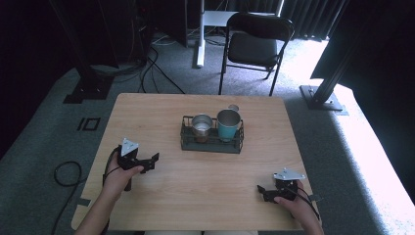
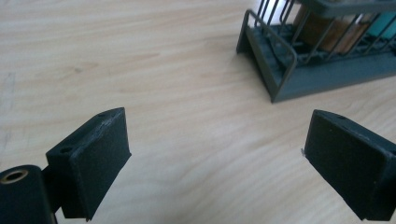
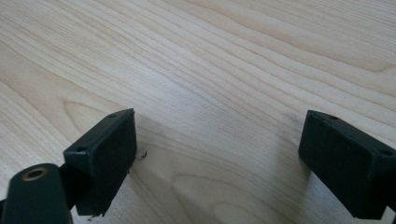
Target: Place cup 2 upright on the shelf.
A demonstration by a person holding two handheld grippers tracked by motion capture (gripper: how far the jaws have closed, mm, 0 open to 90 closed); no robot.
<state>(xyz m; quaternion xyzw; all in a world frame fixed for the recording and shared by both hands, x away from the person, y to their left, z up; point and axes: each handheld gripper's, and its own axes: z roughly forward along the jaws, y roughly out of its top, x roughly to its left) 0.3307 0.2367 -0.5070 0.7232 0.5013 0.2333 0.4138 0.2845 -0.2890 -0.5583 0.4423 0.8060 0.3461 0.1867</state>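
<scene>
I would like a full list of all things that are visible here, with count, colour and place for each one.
table: 1, light wood, centre of the high view
rack: 1, dark wire, on the table past its middle
steel cup: 1, silver, left side of the rack
teal cup: 1, teal, right side of the rack
chair: 1, black, on the carpet beyond the table
cables: several, black, on the carpet beyond the table and at its left
left gripper: 1, black, jaws wide apart, over bare wood, aimed toward the rack
right gripper: 1, black, jaws wide apart, over bare wood
hands: 2, at the near edge
</scene>
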